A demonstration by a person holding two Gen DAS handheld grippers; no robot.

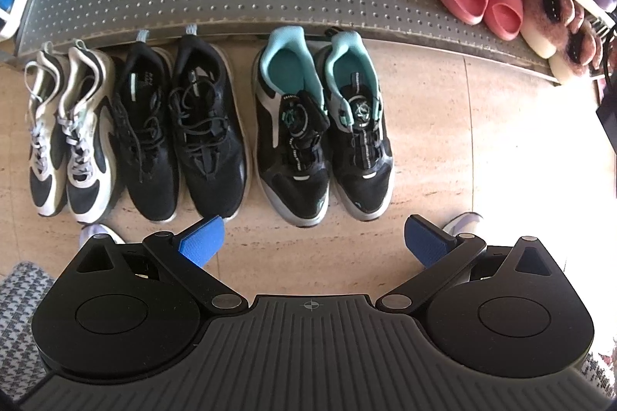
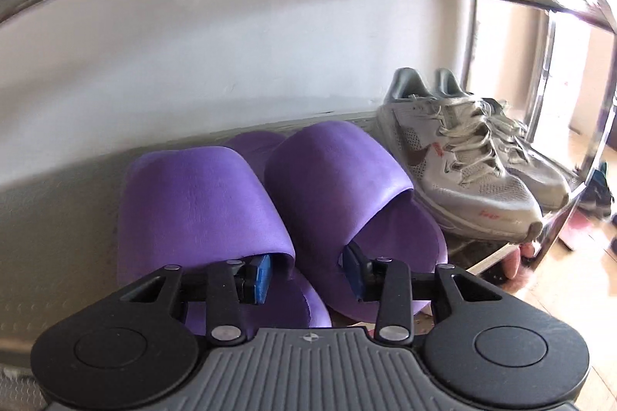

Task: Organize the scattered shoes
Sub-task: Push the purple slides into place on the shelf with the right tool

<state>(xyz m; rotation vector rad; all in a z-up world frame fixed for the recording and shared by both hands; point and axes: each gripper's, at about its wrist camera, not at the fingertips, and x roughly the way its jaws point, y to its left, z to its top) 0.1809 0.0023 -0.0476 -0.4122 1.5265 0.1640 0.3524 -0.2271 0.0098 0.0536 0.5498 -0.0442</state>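
Floor row: six sneakers (image 1: 210,125) (three pairs). Left gripper (image 1: 314,243) spread wide, empty. Right gripper (image 2: 308,272) pinching two purple slippers (image 2: 339,179) together; two grey trainers (image 2: 462,156) right.

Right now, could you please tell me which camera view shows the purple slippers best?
The right wrist view: the purple slippers fill its centre, side by side on the shelf. The left wrist view catches only a purple sliver at its top right edge.

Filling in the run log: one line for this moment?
right gripper: fingers inside purple slippers, on shelf | left gripper: open, empty | three sneaker pairs lined on floor
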